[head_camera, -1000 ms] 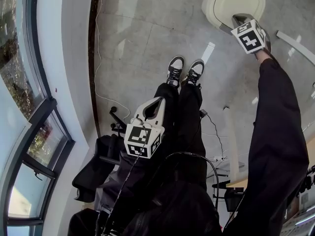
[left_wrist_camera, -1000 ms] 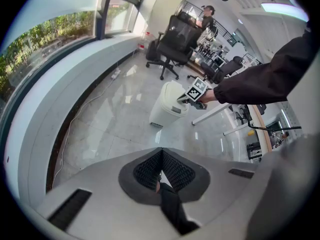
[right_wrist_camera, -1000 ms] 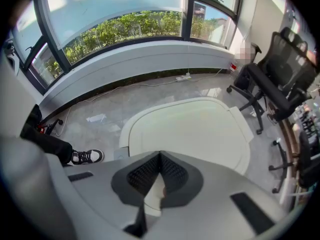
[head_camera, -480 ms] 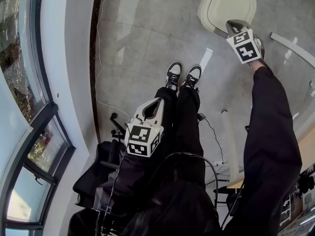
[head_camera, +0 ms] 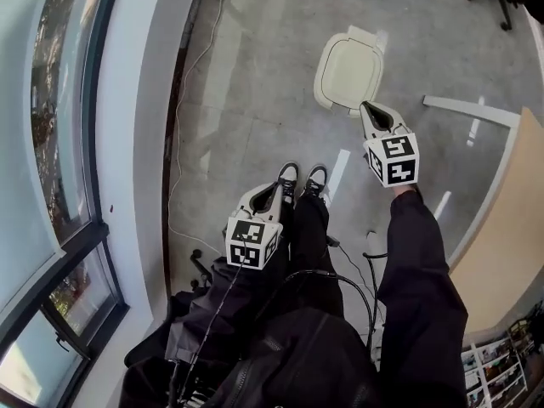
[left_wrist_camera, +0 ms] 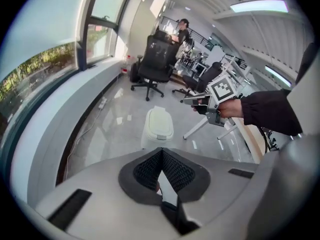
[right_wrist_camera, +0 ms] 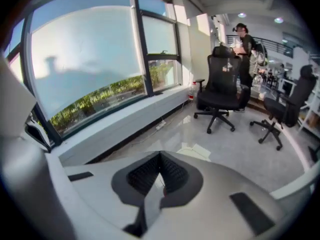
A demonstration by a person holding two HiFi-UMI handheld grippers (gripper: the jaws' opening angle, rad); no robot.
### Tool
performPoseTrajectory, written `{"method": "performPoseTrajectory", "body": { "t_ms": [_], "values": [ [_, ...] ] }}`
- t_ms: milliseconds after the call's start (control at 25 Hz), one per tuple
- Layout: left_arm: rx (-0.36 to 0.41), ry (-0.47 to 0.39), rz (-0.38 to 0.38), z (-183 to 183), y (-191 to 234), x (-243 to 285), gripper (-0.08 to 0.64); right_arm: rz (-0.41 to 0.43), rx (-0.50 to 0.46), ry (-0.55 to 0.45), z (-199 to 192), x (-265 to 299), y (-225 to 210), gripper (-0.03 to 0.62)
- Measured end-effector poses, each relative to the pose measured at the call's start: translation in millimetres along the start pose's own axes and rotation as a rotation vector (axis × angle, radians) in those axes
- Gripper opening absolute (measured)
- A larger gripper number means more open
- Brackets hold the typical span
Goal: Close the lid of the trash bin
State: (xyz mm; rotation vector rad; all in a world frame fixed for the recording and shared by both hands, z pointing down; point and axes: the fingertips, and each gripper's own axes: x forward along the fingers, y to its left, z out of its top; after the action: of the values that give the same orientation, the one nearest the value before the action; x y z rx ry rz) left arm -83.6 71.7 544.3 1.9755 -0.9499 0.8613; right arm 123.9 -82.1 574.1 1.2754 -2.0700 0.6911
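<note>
**Lid lying flat, both grippers empty**

At the far left of the head view, the window (head_camera: 59, 143) is curving along the wall. My left gripper (head_camera: 274, 187) is hanging low over the person's legs, just short of the shoes (head_camera: 302, 179). In its own view its jaws are pressing together at the tips with nothing between them.

Ahead and to the right, the trash bin (head_camera: 348, 70) is standing on the grey floor, well apart from that gripper. Its lid (head_camera: 350, 62) is sitting flat on the rim, with no gap that I can make out.

My right gripper (head_camera: 368, 109) is hovering just beside the bin's near right corner. It is pointing towards the bin and, as far as I can judge, not touching it. Its jaws are likewise meeting at the tips and gripping nothing. Its own view is looking past the bin at an office chair (right_wrist_camera: 220, 84). Further right, a desk (head_camera: 510, 228) is cutting into the head view.

I am judging the closing step as done, or very nearly. I am leaning towards one light downward press on the lid's front edge with the closed right jaws. It needs to be gentle enough that the bin is not sliding. After that, I am planning to draw the gripper clear.
</note>
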Motion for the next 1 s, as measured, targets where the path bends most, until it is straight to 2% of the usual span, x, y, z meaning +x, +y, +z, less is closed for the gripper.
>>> {"method": "performPoseTrajectory", "body": {
  "t_ms": [120,320,520,720,840,1000],
  "values": [
    [0.068,-0.051,-0.004,37.1,-17.5,-16.4,0.002,-0.019,0.038,-0.100,39.6,-58.2,8.8,0.005],
    [0.152,-0.148,0.007,97.8,-50.8,-61.1,0.002,-0.064,0.001,-0.249,105.2,-165.9,35.9,0.005],
    [0.257,-0.293,0.012,172.2,-80.8,-103.8,0.002,-0.159,-0.010,-0.432,172.2,-271.0,45.8,0.005],
    [0.321,-0.481,0.008,233.7,-127.2,-182.0,0.002,-0.222,-0.001,-0.572,205.6,-366.7,65.6,0.005],
    [0.346,-0.600,-0.008,267.5,-152.2,-225.9,0.002,-0.255,-0.006,-0.634,221.4,-405.7,74.4,0.005],
    [0.371,-0.713,-0.027,295.1,-180.6,-271.9,0.002,-0.284,-0.023,-0.694,238.9,-447.4,84.2,0.005]
  ]
}}
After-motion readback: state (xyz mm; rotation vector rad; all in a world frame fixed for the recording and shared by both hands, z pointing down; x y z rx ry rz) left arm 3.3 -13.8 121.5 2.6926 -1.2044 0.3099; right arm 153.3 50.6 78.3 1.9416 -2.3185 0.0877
